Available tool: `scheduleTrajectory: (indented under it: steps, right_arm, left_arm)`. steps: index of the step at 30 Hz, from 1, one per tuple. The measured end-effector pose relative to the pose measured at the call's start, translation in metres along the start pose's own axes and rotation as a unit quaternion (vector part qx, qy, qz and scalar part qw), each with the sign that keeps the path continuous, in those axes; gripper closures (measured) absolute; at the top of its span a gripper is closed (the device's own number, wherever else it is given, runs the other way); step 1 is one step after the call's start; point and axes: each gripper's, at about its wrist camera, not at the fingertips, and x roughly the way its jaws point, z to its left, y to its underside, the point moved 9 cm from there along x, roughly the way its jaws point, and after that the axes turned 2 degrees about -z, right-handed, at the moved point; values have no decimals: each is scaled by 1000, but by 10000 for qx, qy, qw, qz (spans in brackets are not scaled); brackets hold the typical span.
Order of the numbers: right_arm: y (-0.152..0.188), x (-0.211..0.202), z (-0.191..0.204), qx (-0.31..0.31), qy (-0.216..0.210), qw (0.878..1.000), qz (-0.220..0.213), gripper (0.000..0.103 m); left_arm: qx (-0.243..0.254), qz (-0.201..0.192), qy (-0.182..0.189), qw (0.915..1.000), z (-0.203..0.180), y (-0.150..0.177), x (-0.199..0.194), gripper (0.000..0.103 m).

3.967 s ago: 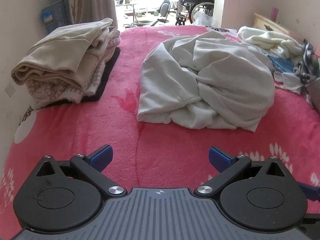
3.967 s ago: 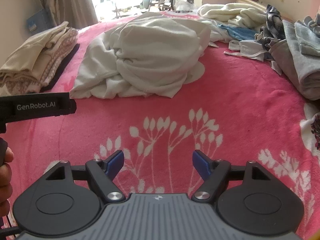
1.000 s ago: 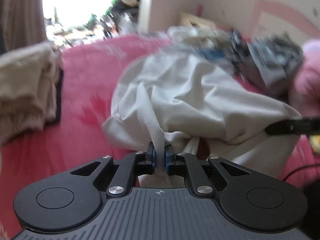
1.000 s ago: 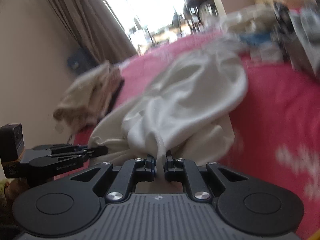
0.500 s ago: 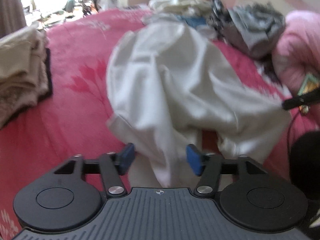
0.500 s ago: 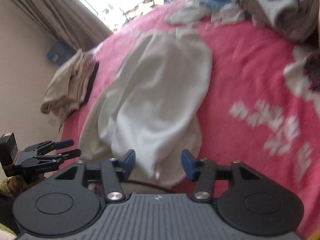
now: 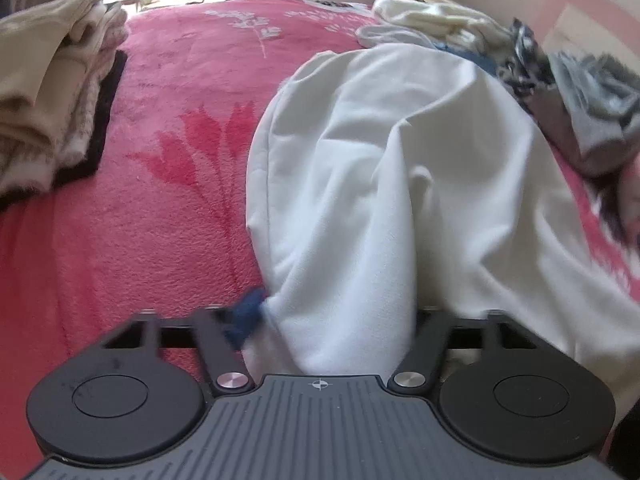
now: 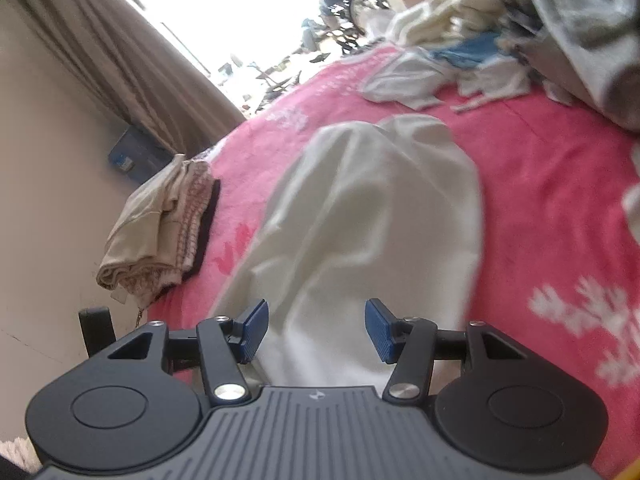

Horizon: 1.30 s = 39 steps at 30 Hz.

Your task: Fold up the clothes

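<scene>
One white garment, spread long and rumpled down the middle of the pink floral blanket, near end running under both grippers. Seen again in the right wrist view, blurred, hem cut off behind the gripper body.

Left gripper: jaws closing, a thick fold of the white cloth bunched between them. Only one blue pad in sight, smeared by motion and just touching the cloth's edge; the other pad buried under the fabric, so whether the cloth is pinched cannot be told.

Right gripper: both blue pads visible, set about half apart, white cloth lying in the gap but neither pad pressing on it, nothing gripped.

Further out, one folded stack by the wall: beige piece on top, patterned one under it, black one at the bottom, so three layers countable. Same stack smaller in the right wrist view.

At the far side, one loose heap of unfolded clothes: cream, blue, grey and dark patterned pieces, too tangled and blurred to count. Brown curtain beside an overexposed window; everything beyond the glass hard to make out.
</scene>
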Motion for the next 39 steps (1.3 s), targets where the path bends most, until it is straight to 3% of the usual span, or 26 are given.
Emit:
scheduleTrajectory:
  steps: [3, 5, 9, 12, 17, 21, 22, 24, 26, 27, 29, 34, 37, 39]
  right_arm:
    - [-8, 23, 24, -230, -115, 9996, 85, 46]
    - [-13, 38, 41, -459, -148, 9987, 176, 45]
    - [-22, 64, 74, -940, -227, 9948, 331, 39]
    - [-25, 75, 90, -1387, -146, 9894, 415, 34]
    - [-24, 95, 98, -2299, 388, 9698, 719, 30]
    - [-13, 116, 89, -2975, 935, 9436, 1110, 29]
    - [-10, 120, 85, -3108, 1049, 9372, 1187, 32]
    - [-4, 126, 76, -3289, 1202, 9280, 1271, 47]
    - [-2, 122, 68, -3372, 1258, 9253, 1193, 79]
    - [-3, 118, 64, -3357, 1278, 9266, 1117, 82]
    - [-11, 98, 56, -3046, 1274, 9406, 789, 91]
    - [-28, 34, 23, -1988, 1333, 9709, 103, 93]
    - [-28, -5, -11, -1390, 1549, 9781, -95, 93]
    - [-23, -30, -37, -1119, 1827, 9766, -165, 93]
  left_arm:
    - [11, -293, 9, 9996, -5, -2, -10, 80]
    - [209, -551, 60, 9982, -14, -4, -22, 84]
    - [691, -1087, 616, 9897, -47, -10, -59, 86]
    - [1011, -1237, 1194, 9799, -75, -9, -79, 86]
    - [1423, -1216, 1920, 9634, -111, 2, -88, 86]
    - [1601, -1133, 2427, 9501, -133, 12, -95, 86]
    - [1637, -1115, 2549, 9465, -139, 15, -97, 86]
    - [1743, -1105, 2695, 9406, -150, 20, -100, 86]
    - [1842, -1096, 2794, 9359, -159, 25, -103, 86]
    - [1860, -1085, 2813, 9351, -161, 27, -103, 86]
    - [1841, -1061, 2901, 9331, -163, 29, -106, 86]
    - [1831, -967, 3035, 9301, -166, 34, -110, 85]
    - [1640, -851, 3097, 9327, -160, 25, -107, 80]
    - [1404, -834, 3129, 9356, -152, 19, -106, 78]
